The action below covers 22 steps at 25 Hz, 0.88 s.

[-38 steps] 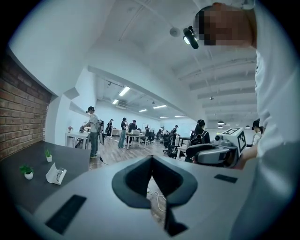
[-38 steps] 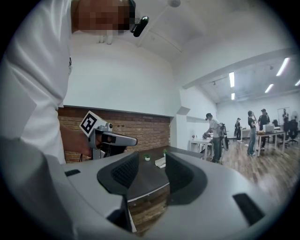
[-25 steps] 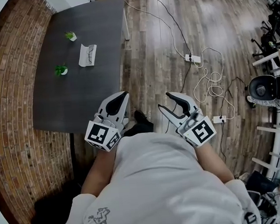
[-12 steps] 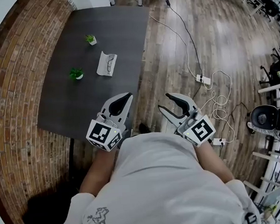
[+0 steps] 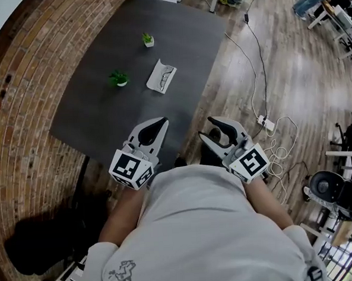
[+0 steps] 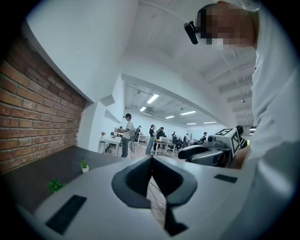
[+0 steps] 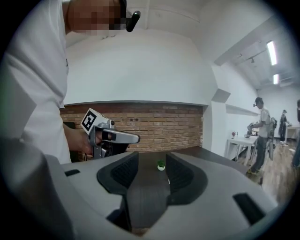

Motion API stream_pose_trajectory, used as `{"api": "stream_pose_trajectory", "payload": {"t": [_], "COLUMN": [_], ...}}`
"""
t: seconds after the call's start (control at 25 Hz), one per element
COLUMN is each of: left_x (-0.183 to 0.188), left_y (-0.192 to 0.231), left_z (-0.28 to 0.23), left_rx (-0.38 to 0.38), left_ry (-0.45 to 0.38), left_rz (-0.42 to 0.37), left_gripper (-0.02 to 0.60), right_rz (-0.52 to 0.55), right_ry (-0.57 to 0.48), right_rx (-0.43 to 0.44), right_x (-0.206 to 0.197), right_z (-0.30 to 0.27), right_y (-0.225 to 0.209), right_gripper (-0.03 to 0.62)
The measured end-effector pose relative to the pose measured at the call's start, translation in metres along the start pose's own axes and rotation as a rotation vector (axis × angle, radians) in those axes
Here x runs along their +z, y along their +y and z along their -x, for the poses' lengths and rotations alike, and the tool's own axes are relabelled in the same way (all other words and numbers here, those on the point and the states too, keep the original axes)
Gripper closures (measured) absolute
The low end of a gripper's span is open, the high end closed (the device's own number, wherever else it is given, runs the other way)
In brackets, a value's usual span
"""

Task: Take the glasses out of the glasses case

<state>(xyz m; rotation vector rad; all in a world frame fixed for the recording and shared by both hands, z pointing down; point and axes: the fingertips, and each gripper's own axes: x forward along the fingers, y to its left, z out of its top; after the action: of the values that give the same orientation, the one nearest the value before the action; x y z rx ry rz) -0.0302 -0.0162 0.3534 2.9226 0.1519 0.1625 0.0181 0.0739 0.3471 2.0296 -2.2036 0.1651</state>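
In the head view a white glasses case [image 5: 160,77] lies open on the dark grey table [image 5: 97,109], with dark-framed glasses [image 5: 168,75] in it. Both grippers are held close to the person's body, well short of the case. My left gripper [image 5: 161,122] is over the table's near edge, its jaws pressed together on nothing; the left gripper view [image 6: 151,165] shows the same. My right gripper [image 5: 207,129] is over the floor, jaws apart and empty, and the right gripper view [image 7: 149,171] shows a gap between them. The case is not visible in either gripper view.
Two small potted plants [image 5: 148,39] [image 5: 119,78] stand on the table beside the case. A brick wall [image 5: 18,87] runs along the table's left. Cables and a power strip [image 5: 264,123] lie on the wooden floor at right. People stand at far desks [image 6: 126,136].
The head view has swung: the table and the case now sit further right and lower in the picture. Both grippers stay close to the body, unchanged.
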Motion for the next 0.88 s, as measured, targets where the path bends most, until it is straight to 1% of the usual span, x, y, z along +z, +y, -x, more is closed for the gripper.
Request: {"api": "stream_pose_trajectory", "payload": {"t": [0.24,0.4,0.64,0.88], "left_x": [-0.001,-0.003,-0.006,0.001], "left_y": [0.03,0.048,0.075,0.091], "left_z": [0.007,0.008,0.007,-0.016], "left_rx": [0.124,0.232,0.408,0.533], "left_ry": [-0.016,-0.025,-0.025,-0.035], "left_rz": [0.022,0.047,0.086,0.094], "left_gripper": [0.571,0.571,0.571,0.571], "right_rz": [0.029,0.002,0.024,0.049], "right_ry": [0.003,0.018,0.013,0.015], "right_rx": [0.14,0.249,0.401,0.526], "right_x": [0.005,0.0,-0.002,0.001], "right_z": [-0.043,-0.07,-0.113,-0.142], "right_y": [-0.009,-0.022,-0.053,-0.091], "right_gripper": [0.405,0.404,0.405,0.405]}}
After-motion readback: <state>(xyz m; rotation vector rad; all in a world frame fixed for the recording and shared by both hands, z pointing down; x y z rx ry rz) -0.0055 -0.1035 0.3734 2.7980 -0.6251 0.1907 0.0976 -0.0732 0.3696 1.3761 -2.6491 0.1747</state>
